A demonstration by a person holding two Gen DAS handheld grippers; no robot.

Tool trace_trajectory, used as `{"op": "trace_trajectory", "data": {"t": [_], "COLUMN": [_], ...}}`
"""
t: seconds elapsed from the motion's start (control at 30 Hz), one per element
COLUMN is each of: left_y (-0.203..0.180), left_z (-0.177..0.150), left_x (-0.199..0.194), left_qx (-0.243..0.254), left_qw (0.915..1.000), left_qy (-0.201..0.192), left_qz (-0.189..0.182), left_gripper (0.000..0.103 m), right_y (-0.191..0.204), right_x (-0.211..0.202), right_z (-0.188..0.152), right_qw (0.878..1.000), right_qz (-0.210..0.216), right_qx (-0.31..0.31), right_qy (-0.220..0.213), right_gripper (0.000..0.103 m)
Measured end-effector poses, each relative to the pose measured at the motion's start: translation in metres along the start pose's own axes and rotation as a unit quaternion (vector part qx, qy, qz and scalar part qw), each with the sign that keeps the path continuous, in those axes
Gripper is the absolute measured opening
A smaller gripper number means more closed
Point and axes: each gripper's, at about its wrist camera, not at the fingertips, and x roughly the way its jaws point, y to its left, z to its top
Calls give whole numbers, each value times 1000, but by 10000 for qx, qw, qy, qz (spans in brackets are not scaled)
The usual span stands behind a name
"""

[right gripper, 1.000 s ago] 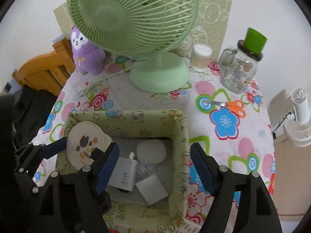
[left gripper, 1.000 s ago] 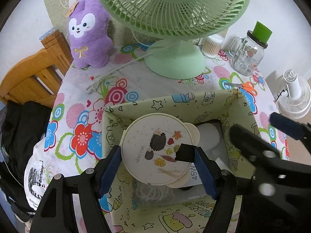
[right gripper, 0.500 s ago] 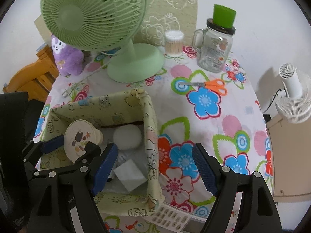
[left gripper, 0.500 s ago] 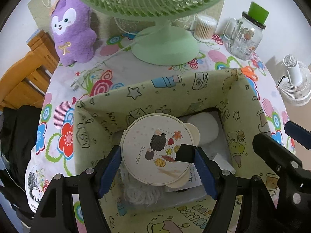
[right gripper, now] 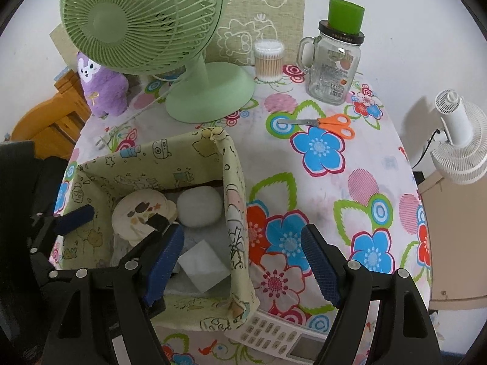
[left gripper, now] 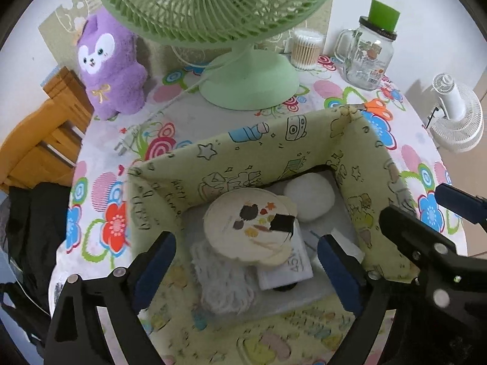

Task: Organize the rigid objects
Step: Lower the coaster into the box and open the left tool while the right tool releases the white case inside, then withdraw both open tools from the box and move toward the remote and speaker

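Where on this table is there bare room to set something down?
Open cloth lies right of the green fabric storage box, between the orange-handled scissors and the white calculator. Crowded: inside the box, and the back edge by the green desk fan and glass mug jar.

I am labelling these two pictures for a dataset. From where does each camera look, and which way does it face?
Left wrist: above the fabric bin's near edge, looking down into it; left gripper open, round tin below.
Right wrist: above the bin's right wall, facing the table; right gripper open, left gripper at the left edge.
Shared: bin, tin, green fan, glass jar.
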Motion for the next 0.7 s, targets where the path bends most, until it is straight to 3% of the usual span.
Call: {"op": "trace_trajectory", "data": {"t": [0.2, 0.7], "left_y": [5, 14], "left_z": [-10, -44], "left_x": [-29, -79], "left_qx": [38, 89], "left_qw": [9998, 9991], "left_qy": [-171, -390], "left_qz": [-16, -125], "left_gripper": [102, 102], "right_y": [6, 23], "right_x": [-18, -66], "right_z": [-6, -36], "right_qw": [9999, 9992], "right_qz": [-7, -9], "right_qx": [25, 84], "right_qy": [-109, -400], "right_gripper": [82, 86]}}
